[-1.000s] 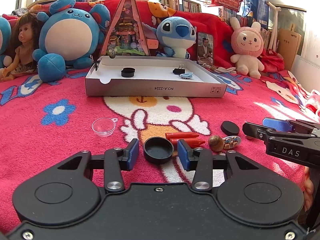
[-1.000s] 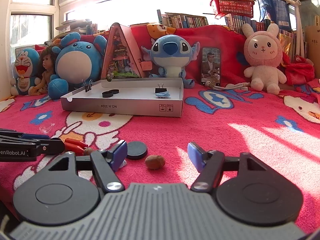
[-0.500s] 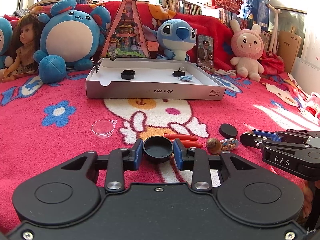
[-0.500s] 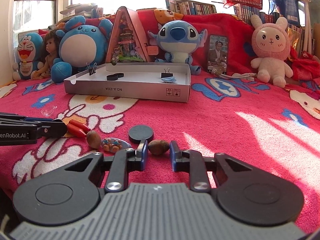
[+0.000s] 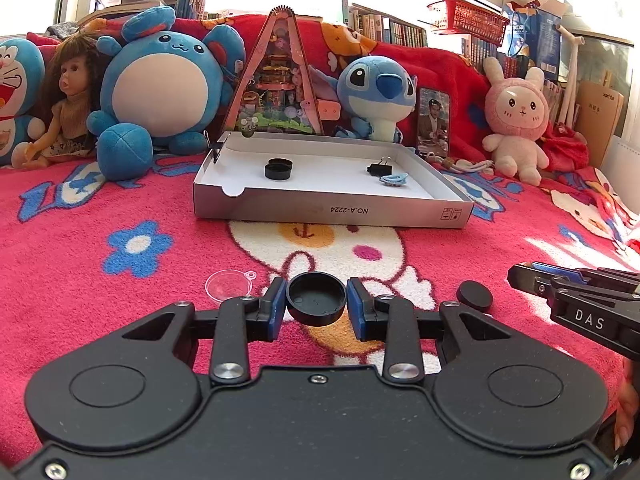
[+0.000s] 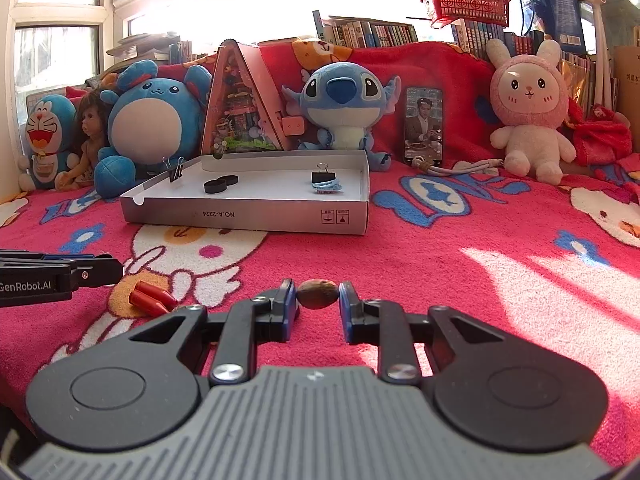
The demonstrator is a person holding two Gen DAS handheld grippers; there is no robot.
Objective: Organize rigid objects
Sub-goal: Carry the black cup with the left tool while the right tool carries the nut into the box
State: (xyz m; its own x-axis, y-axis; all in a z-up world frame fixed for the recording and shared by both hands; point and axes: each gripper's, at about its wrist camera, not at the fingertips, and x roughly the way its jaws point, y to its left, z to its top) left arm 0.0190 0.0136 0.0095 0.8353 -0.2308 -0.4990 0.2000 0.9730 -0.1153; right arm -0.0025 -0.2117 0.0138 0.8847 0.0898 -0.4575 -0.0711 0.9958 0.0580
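black round cap [image 5: 316,298], hollow side up | brown nut [image 6: 317,294], oval

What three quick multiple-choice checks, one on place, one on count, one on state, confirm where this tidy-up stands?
1. Where is the blue hair clip?
A. in the white box
B. on the blanket
C. in a gripper

2. How many red crayons lie on the blanket?
A. one
B. two
C. four

3. What is the left hand-held gripper doing?
A. open, empty
B. shut on the black cap
C. shut on a walnut

Answers: 1 A, it lies beside the binder clip inside; 2 B, two lie side by side; 3 B, both pads touch the cap.
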